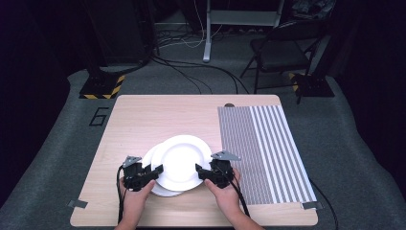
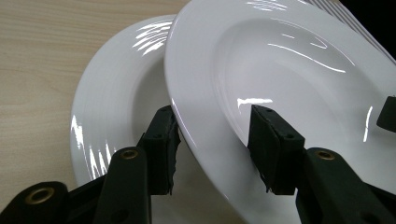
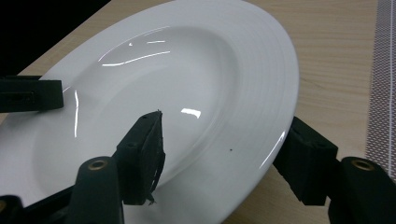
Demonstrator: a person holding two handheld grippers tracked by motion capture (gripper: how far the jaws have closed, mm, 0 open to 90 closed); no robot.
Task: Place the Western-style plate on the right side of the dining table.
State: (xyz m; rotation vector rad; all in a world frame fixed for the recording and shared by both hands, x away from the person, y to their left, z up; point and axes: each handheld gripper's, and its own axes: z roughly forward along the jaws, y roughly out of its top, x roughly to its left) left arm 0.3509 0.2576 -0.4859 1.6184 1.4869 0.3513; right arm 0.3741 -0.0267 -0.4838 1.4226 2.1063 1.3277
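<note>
Two white plates lie on the wooden table (image 1: 139, 120). The upper plate (image 1: 181, 160) (image 2: 289, 70) (image 3: 177, 84) overlaps the lower plate (image 1: 165, 192) (image 2: 116, 93) and is offset to the right. My left gripper (image 1: 155, 170) (image 2: 212, 140) straddles the upper plate's left rim, one jaw under it and one over it, with a wide gap; it looks open. At the plate's right rim my right gripper (image 1: 198, 170) (image 3: 224, 144) is open, one jaw above the bowl and one outside the edge.
A grey and white striped placemat (image 1: 263, 148) covers the table's right part, just beside my right hand. Beyond the far edge stand a folding chair (image 1: 282, 48) and cables on the floor. Bare wood lies left and behind the plates.
</note>
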